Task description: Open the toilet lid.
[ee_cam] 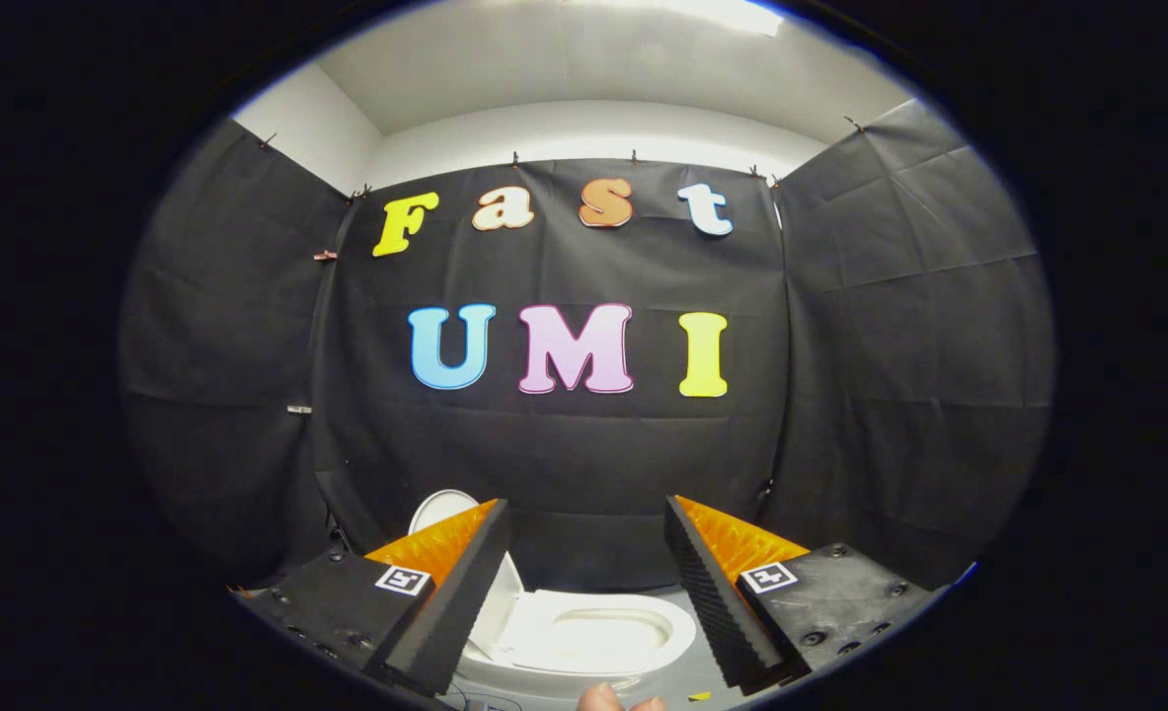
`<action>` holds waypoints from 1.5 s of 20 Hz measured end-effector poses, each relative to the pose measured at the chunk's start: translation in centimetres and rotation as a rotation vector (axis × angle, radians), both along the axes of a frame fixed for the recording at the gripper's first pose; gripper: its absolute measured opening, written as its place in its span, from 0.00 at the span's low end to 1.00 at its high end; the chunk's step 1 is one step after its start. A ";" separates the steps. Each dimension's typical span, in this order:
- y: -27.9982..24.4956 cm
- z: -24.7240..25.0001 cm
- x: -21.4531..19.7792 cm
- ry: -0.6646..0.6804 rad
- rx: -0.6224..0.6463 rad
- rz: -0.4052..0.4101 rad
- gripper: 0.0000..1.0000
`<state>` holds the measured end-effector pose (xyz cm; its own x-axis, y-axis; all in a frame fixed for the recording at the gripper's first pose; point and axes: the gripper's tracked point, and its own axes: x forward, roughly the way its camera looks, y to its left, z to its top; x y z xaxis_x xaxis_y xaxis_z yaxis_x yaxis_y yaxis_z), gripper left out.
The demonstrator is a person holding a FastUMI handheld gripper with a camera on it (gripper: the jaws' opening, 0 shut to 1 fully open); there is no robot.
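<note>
Gripper view: toilet lid already raised, task judged essentially done.
The lid is seen upright behind the left finger, with the seat and bowl exposed below and between the fingers; the tool is held wide apart, gripping nothing, well clear of the toilet.

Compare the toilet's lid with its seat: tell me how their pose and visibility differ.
The white plastic toilet lid stands raised, behind the left finger; the white oval toilet seat lies flat over the bowl, seen between the fingers. The lid is mostly hidden by that finger; the seat shows nearly whole. The seat has an open centre; the lid looks solid. Both are white. The gripper has its jaws open, holding nothing.
</note>
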<state>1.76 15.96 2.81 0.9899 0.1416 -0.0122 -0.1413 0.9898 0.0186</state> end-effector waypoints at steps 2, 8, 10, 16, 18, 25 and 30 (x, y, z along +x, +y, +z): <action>-1.5 0.0 -1.1 -0.005 0.003 -0.002 0.98; -5.3 -1.0 -3.3 -0.006 0.010 -0.005 0.98; -6.2 -1.2 -4.0 -0.009 0.010 -0.004 0.98; -7.4 -1.9 -5.5 -0.002 0.026 0.014 0.98; -7.6 -2.0 -5.9 0.003 0.035 0.020 0.98; -7.2 -1.1 -6.4 -0.028 0.034 0.043 0.98; -6.9 -1.2 -6.8 -0.027 0.023 0.057 0.98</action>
